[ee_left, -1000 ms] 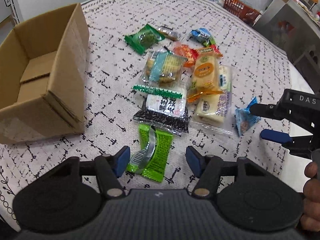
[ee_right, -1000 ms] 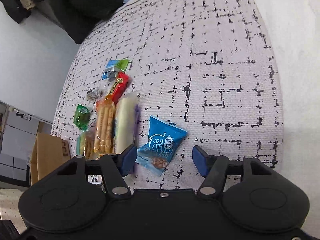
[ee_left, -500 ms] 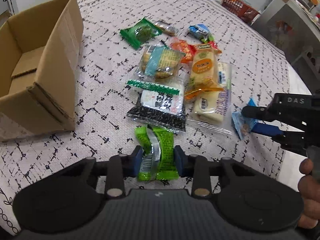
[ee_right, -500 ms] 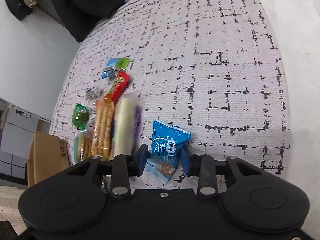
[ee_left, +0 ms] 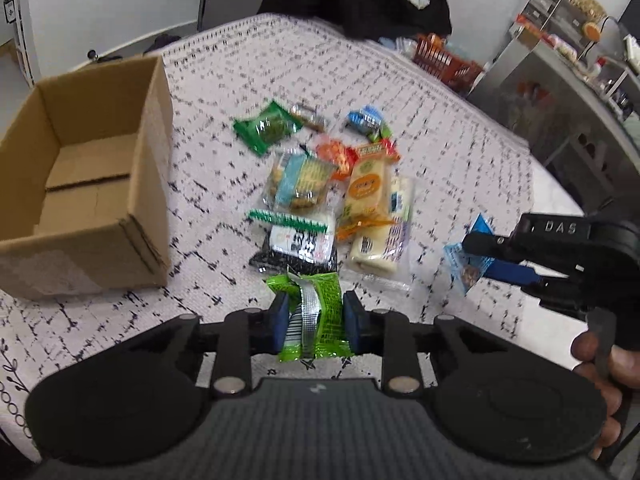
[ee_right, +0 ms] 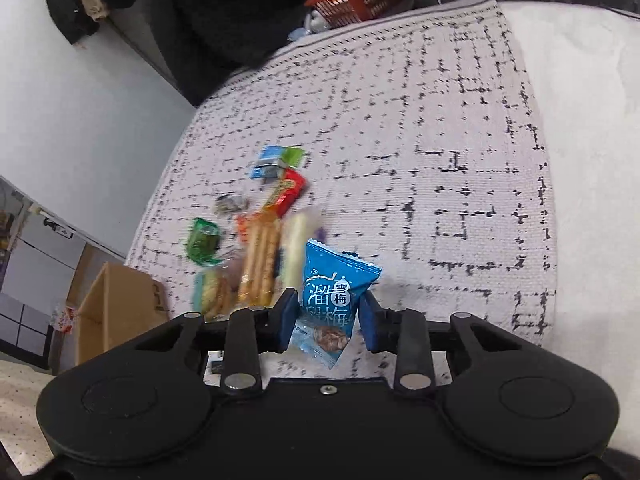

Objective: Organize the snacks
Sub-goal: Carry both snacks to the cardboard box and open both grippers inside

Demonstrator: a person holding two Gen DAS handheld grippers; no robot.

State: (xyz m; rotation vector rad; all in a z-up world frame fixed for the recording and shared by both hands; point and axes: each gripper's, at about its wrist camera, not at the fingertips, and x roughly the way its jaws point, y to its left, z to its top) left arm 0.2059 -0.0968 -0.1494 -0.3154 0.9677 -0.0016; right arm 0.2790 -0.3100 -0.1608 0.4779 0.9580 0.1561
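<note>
My left gripper [ee_left: 314,314] has its blue pads against the sides of a bright green snack packet [ee_left: 320,292], jaws still closing, and holds it just above the patterned cloth [ee_left: 224,80]. My right gripper [ee_right: 328,314] is shut on a small blue snack packet [ee_right: 338,284], also lifted; it shows in the left wrist view as the right gripper [ee_left: 486,256] with the blue packet [ee_left: 460,266] and a person's hand [ee_left: 608,364] behind it. Several other snack packets [ee_left: 320,184] lie in a heap ahead. An open cardboard box [ee_left: 148,168] stands at the left.
The box [ee_right: 116,304] sits left of the snack heap [ee_right: 260,256] in the right wrist view. An orange basket [ee_left: 440,60] and dark clothing lie beyond the far edge of the cloth. Metal shelving [ee_left: 560,80] stands at the right.
Both grippers went from open around their packets to shut on them, then rose, lifting the green packet and the blue packet off the cloth.
</note>
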